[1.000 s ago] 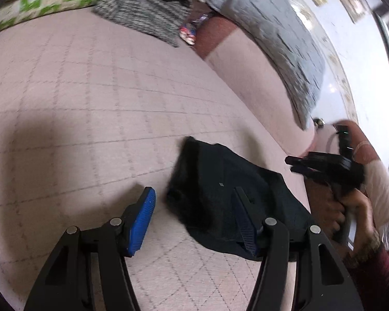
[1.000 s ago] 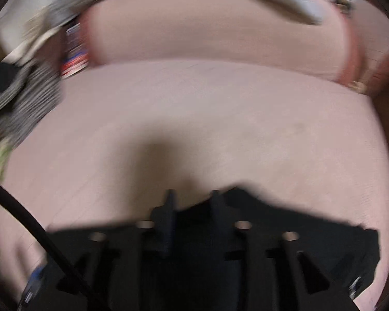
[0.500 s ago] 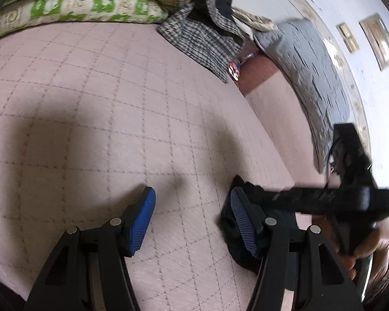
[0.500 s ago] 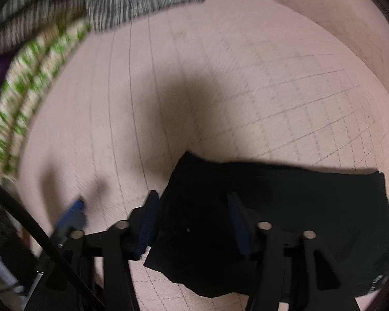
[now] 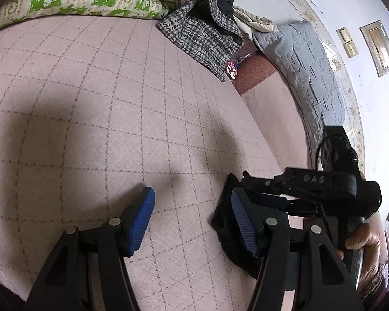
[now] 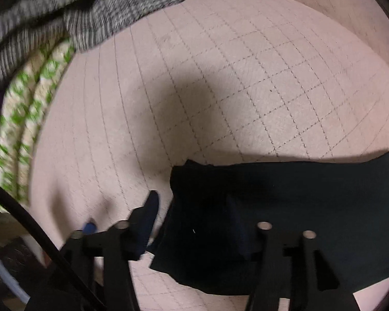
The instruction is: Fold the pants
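The black pants lie folded in a flat dark block on the pink quilted bedcover. My right gripper points down at their left edge. Its jaws are opening, one finger over the bedcover and the other over the cloth, with only that edge between them and no pinch showing. In the left wrist view the pants show as a dark heap beside my right blue pad. My left gripper is open over bare bedcover. The right gripper crosses that view, held by a hand.
Green-and-white patterned quilts are stacked at the far side. A houndstooth garment lies next to them, and a grey quilted pillow leans on the wall. A black cable runs past the right gripper.
The right gripper swung over and down onto the pants' left edge, and its jaws have widened. The left gripper slid left off the pants, then kept still.
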A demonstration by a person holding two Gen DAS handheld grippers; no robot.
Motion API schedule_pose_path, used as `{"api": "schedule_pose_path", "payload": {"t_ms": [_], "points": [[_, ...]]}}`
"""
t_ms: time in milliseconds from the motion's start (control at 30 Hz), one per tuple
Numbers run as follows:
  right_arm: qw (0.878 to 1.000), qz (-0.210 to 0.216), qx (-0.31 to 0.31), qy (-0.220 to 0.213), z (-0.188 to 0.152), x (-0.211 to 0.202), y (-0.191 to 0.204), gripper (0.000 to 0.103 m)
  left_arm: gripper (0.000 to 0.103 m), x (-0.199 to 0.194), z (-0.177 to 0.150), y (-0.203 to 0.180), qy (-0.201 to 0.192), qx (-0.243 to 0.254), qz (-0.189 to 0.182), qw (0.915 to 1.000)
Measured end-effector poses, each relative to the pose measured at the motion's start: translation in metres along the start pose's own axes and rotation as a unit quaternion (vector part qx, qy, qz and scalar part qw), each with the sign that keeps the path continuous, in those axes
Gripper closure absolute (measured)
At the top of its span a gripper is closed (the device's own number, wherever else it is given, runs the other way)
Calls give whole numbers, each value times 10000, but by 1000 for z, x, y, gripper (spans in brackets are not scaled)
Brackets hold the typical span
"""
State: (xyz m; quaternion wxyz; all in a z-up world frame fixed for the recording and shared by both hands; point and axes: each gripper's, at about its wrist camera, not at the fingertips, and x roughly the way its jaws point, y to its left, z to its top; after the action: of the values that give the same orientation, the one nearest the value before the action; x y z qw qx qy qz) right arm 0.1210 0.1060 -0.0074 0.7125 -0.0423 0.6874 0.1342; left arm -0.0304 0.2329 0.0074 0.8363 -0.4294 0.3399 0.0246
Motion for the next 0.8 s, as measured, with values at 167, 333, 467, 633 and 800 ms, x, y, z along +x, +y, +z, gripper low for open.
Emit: {"api": "schedule_pose_path", "payload": {"t_ms": [167, 333, 467, 633, 800], "points": [[9943, -796, -650, 295, 18, 23, 37, 22, 42, 1, -1, -2, 60, 74, 15, 10000], [9851, -1282, -897, 721, 30, 45, 52, 28, 42, 4, -5, -9, 130, 337, 121, 9993], [9817, -1433, -970, 790, 38, 36, 46, 78, 41, 12, -10, -19, 281, 545, 36, 9981], [9891, -1042, -871, 572, 30, 17, 25, 80, 28, 23, -26, -41, 374, 1029, -80, 9940], [9932, -745, -826, 339, 3, -23, 0, 80, 39, 41, -45, -63, 333, 1617, 163, 9861]]}}
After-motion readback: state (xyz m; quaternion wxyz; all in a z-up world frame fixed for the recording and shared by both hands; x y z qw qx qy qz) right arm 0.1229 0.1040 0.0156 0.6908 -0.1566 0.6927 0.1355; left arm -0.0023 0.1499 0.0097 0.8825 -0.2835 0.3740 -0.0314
